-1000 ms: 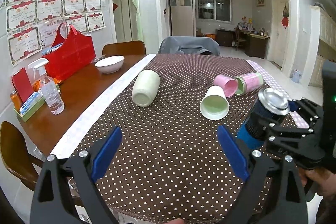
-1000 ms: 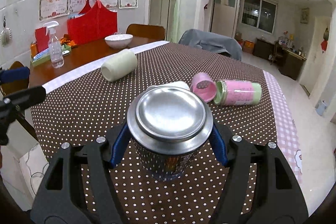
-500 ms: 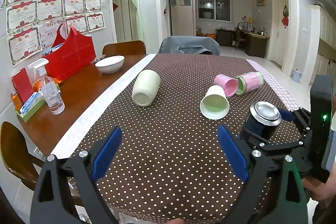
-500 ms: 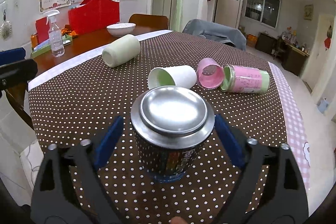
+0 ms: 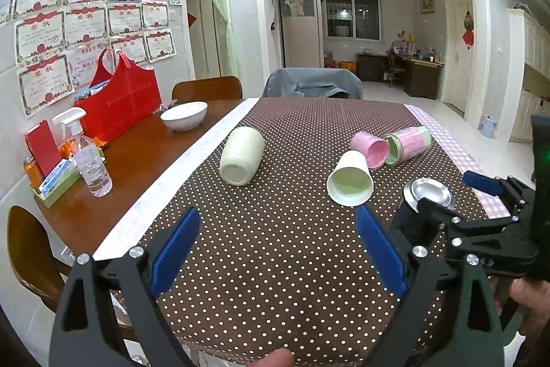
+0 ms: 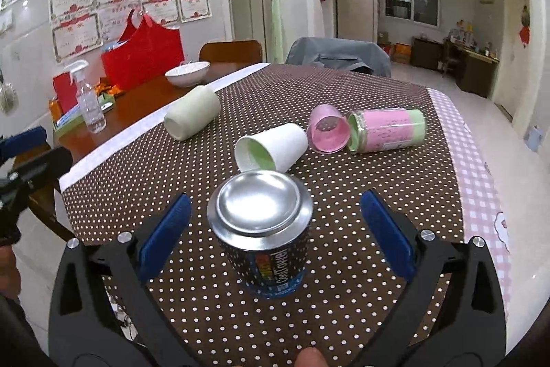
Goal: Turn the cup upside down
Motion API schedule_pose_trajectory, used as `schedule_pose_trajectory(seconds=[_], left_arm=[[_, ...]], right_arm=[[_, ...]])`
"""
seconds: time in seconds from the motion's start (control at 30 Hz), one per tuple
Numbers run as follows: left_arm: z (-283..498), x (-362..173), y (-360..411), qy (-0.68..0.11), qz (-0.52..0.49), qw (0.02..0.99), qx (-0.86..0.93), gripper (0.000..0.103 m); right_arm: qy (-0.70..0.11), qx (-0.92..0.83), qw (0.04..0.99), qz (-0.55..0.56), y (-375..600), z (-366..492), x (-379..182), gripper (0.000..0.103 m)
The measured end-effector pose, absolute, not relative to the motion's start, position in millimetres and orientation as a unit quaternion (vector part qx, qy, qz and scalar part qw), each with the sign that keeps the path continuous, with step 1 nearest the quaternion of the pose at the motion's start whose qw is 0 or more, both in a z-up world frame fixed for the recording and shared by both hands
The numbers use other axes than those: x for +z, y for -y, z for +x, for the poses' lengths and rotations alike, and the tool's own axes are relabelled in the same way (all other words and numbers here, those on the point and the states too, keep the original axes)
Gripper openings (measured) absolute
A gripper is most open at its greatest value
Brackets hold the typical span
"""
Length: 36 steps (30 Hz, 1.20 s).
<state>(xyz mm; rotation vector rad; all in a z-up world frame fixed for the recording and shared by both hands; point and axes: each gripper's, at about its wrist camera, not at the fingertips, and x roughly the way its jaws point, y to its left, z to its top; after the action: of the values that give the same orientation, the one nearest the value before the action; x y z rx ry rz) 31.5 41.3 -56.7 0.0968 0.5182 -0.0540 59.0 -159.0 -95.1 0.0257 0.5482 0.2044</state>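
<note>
Right gripper [image 6: 271, 234] spread wide, holding nothing; can [image 6: 263, 229] stands between its jaws, metal base up, on the cloth [image 6: 361, 195]. Judged light, stiff, slick: grip mid-wall. Left gripper [image 5: 275, 258] wide, empty.

can [image 5: 417, 215] partly hidden behind right tongs [image 5: 481, 195], wall certificates [image 6: 74, 0] unreadable

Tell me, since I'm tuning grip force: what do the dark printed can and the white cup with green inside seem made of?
The dark printed can looks like metal: its silver end is glossy and mirrors the room light. The white cup with green inside has a smooth matte wall, likely plastic or coated paper; the look leaves that open.
</note>
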Motion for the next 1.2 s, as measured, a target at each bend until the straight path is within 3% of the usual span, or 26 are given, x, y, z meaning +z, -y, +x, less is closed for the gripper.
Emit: schedule_pose_trajectory(seconds=[0.53, 1.2], left_arm=[[17.3, -33.6, -19.7, -0.226, 0.066, 0.971, -0.034, 0.091], [-29.4, -4.4, -0.1, -0.178, 0.079, 0.98, -0.039, 0.091]], right_arm=[[-0.249, 0.06, 0.963, 0.083, 200.3, 22.5, -43.4, 0.097], [-0.175, 0.015, 0.983, 0.059, 199.8, -55.5, -8.3, 0.097]])
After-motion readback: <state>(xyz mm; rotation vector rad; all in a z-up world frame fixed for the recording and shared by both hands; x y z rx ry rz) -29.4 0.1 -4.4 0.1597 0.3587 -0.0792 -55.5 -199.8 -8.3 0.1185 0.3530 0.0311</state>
